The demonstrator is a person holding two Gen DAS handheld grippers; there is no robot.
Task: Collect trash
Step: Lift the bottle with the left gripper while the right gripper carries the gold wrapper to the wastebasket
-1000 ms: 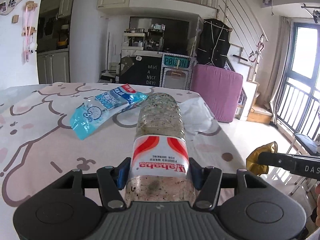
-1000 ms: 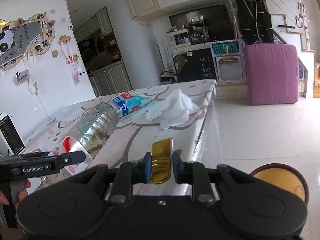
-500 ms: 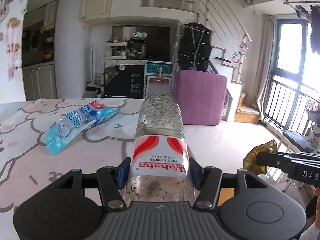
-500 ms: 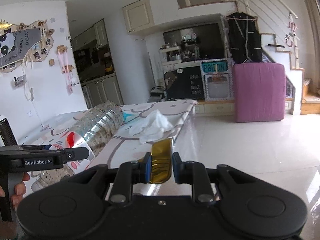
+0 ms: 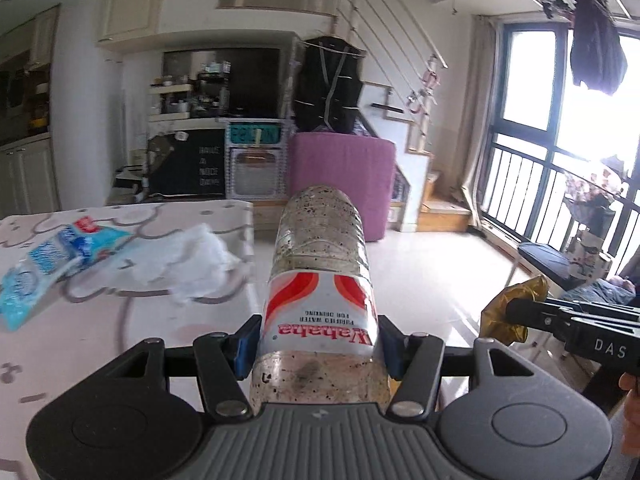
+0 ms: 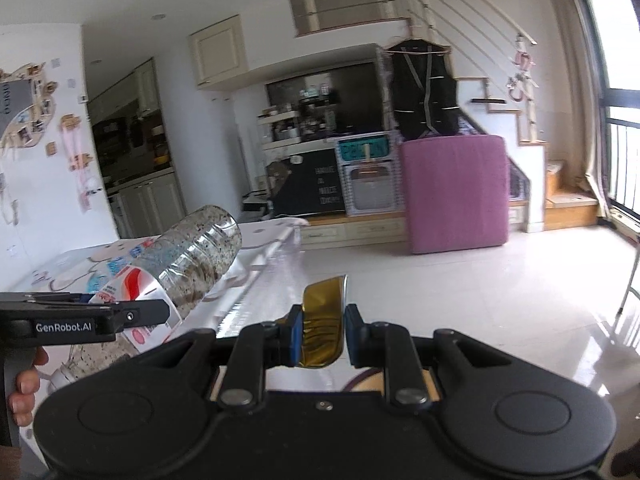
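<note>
Two grippers, both loaded. Left gripper (image 5: 318,346) has its blue pads clamped on a bottle (image 5: 320,276), one pad each side at the red-and-white label; bottle sticks straight out fwd along the fingers, clear plastic w/ dark specks all over, far end rounded. In the right wrist view the same bottle (image 6: 188,256) slants up to the right, held off the table (image 6: 60,264), w/ the left gripper (image 6: 120,312) side-on at the label and fingers of a hand (image 6: 22,392) at the lower-left edge.

Right gripper (image 6: 320,338) is nearly closed, pads pinching a gold wrapper (image 6: 323,318), shiny and curled, poking up between the fingers. From the left wrist view the wrapper (image 5: 512,312) shows crumpled at the tip of the right gripper (image 5: 516,314), to the right of the bottle, over the floor.

On the table (image 5: 120,320), patterned cloth, lie a blue pack (image 5: 52,260) at left and a white tissue (image 5: 188,264) beside it, near the table's far right edge; whether they touch I can't tell. Both are apart from the grippers.

Behind: pink block (image 5: 340,184) on pale tile floor (image 5: 432,272).
</note>
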